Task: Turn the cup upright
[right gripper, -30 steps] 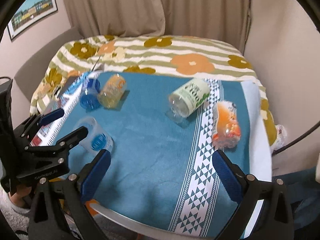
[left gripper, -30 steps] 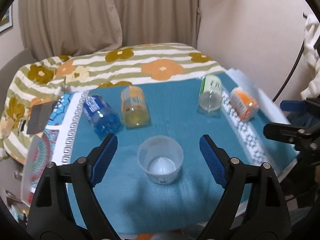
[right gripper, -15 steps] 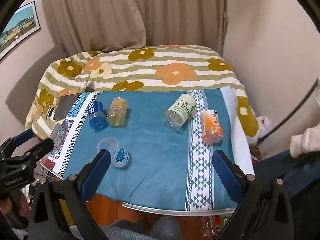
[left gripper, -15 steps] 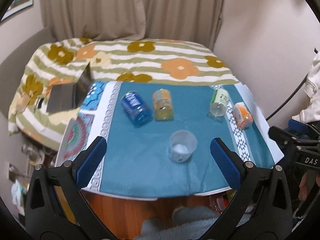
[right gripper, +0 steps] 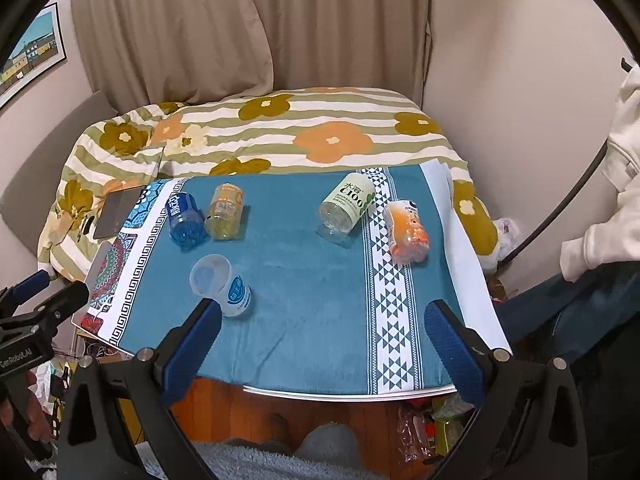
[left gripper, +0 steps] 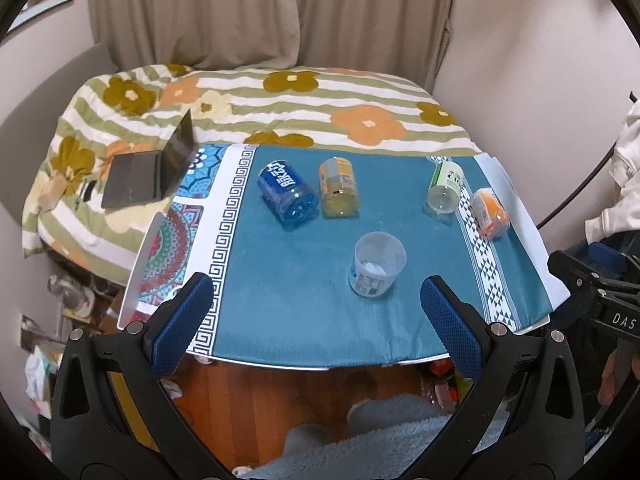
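Observation:
A clear plastic cup (left gripper: 376, 264) with a blue-and-white label stands upright, mouth up, on the teal cloth; it also shows in the right wrist view (right gripper: 220, 282). My left gripper (left gripper: 316, 320) is open and empty, held back from the table's near edge, well short of the cup. My right gripper (right gripper: 320, 340) is open and empty, also back past the near edge. Each gripper shows at the edge of the other's view.
Several cups lie on their sides on the cloth: blue (left gripper: 288, 194), yellow-orange (left gripper: 338, 194), green-white (left gripper: 444, 188), orange (left gripper: 488, 212). The table (left gripper: 280, 362) stands before a flowered bed (left gripper: 360, 120) with a laptop (left gripper: 152, 176). Clutter lies on the floor at left.
Both grippers have pulled back and up from the table, so the cups look smaller and farther. The left gripper, which bracketed the clear cup, now hangs past the near edge.

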The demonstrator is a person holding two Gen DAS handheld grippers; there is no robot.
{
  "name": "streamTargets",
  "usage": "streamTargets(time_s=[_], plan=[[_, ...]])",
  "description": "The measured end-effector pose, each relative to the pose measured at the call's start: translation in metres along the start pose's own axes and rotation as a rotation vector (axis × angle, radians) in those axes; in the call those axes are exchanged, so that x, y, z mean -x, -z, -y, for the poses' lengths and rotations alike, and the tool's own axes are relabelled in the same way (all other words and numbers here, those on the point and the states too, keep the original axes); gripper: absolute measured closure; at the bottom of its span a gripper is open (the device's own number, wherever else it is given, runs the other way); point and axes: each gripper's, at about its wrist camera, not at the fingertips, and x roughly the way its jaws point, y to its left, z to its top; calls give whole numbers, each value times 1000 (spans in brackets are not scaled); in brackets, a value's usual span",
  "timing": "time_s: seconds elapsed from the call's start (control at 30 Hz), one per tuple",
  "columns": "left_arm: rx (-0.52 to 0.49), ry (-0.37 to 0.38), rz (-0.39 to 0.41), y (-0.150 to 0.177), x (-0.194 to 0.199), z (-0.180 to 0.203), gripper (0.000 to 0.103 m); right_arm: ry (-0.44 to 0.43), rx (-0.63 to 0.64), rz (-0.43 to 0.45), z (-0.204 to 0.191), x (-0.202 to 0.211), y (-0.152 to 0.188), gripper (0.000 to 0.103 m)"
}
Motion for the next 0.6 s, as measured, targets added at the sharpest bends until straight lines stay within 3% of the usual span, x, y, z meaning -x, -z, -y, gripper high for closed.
streamTargets(time_s=[0.6], plan=[[-23, 3, 9, 0, 3, 5, 0, 11, -17, 10, 1, 5, 3, 2]])
